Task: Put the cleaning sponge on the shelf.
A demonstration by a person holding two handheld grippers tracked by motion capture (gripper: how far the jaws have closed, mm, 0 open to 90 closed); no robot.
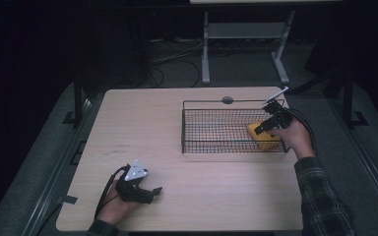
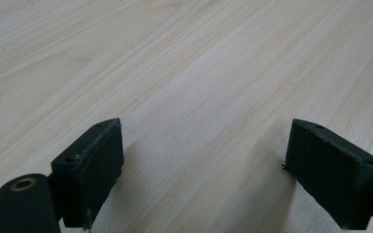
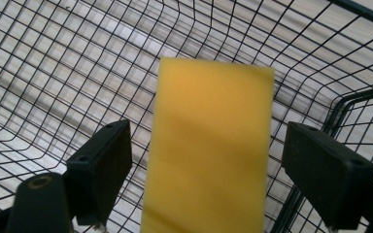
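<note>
A yellow sponge block point(image 1: 265, 139) lies in the right end of a black wire basket point(image 1: 211, 103) on the wooden table point(image 1: 142, 128). My right gripper point(image 1: 262, 129) reaches into that end from the right. In the right gripper view the sponge point(image 3: 209, 145) stands between the two black pads point(image 3: 102, 170), with a gap on each side, so the jaws are open around it. The basket mesh point(image 3: 53, 73) shows behind. My left gripper point(image 1: 155, 191) rests low at the table's front left, open point(image 2: 204, 145), with bare wood between its jaws.
The basket takes up the back right of the table, its right wall close to my right hand. A round grommet point(image 1: 227, 100) sits at the table's far edge. Behind the table stands a white desk frame point(image 1: 206, 54) with cables on the floor.
</note>
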